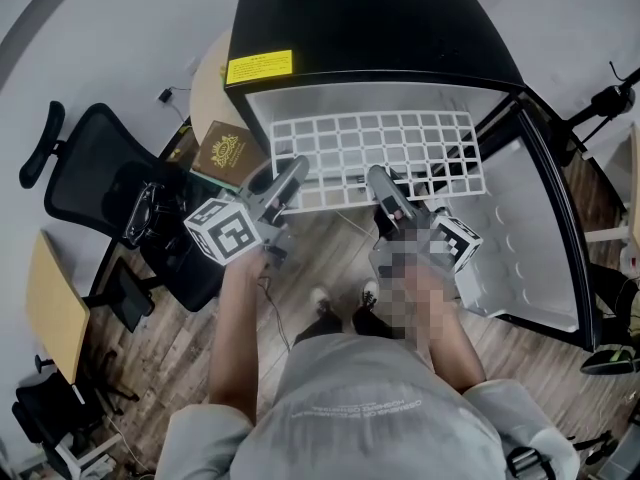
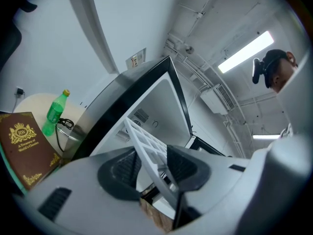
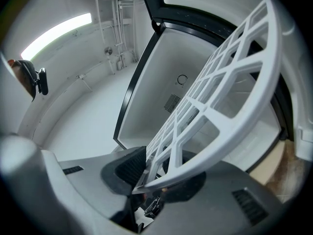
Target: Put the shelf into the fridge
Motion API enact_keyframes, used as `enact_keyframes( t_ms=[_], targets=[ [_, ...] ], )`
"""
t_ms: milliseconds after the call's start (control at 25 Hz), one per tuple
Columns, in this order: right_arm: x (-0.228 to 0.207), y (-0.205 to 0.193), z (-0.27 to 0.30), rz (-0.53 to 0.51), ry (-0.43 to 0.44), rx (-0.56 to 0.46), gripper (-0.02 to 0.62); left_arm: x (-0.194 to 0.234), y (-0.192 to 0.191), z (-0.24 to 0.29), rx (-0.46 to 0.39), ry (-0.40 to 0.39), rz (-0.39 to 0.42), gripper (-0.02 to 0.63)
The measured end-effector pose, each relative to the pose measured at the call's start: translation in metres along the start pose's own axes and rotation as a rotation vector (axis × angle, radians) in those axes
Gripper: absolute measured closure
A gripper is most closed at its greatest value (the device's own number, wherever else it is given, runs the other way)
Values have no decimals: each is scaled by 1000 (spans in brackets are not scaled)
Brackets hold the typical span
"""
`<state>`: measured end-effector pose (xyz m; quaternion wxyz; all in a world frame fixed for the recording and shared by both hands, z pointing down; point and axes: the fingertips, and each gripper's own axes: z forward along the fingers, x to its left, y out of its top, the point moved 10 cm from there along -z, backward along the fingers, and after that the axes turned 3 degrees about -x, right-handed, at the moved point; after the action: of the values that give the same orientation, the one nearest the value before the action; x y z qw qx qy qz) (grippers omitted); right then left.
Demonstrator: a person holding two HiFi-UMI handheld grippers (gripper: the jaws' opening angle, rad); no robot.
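Grips the white shelf (image 1: 370, 148) by its near edge with the left claw (image 1: 293, 168) and the right claw (image 1: 378, 178), pads closed on the grid. Holds it about level, straight ahead of both claws, at the mouth of the open fridge (image 1: 380, 18). Hard to tell how deep inside. Covers the gripped bars with the pads. Shows a brown book (image 1: 228, 151) left of the left claw, partly cut off.

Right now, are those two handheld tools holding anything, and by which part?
Yes: the white grid shelf, by its near edge. The left gripper clamps it near the left corner, the right gripper about midway along.
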<state>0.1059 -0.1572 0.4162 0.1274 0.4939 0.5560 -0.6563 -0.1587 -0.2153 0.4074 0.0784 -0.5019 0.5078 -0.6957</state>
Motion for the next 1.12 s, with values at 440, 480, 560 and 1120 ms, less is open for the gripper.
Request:
enact_keyframes(
  t_ms=[440, 480, 560, 1120],
  targets=[
    [10, 5, 5, 29, -63, 24, 488, 4, 1, 4, -15, 2, -80, 454],
    [10, 5, 6, 26, -79, 28, 488, 5, 2, 5, -16, 5, -92, 454],
    [11, 4, 6, 24, -92, 31, 488, 7, 3, 5, -10, 7, -87, 454],
    [8, 7, 8, 44, -88, 39, 488, 7, 4, 7, -6, 8, -78, 454]
  ],
)
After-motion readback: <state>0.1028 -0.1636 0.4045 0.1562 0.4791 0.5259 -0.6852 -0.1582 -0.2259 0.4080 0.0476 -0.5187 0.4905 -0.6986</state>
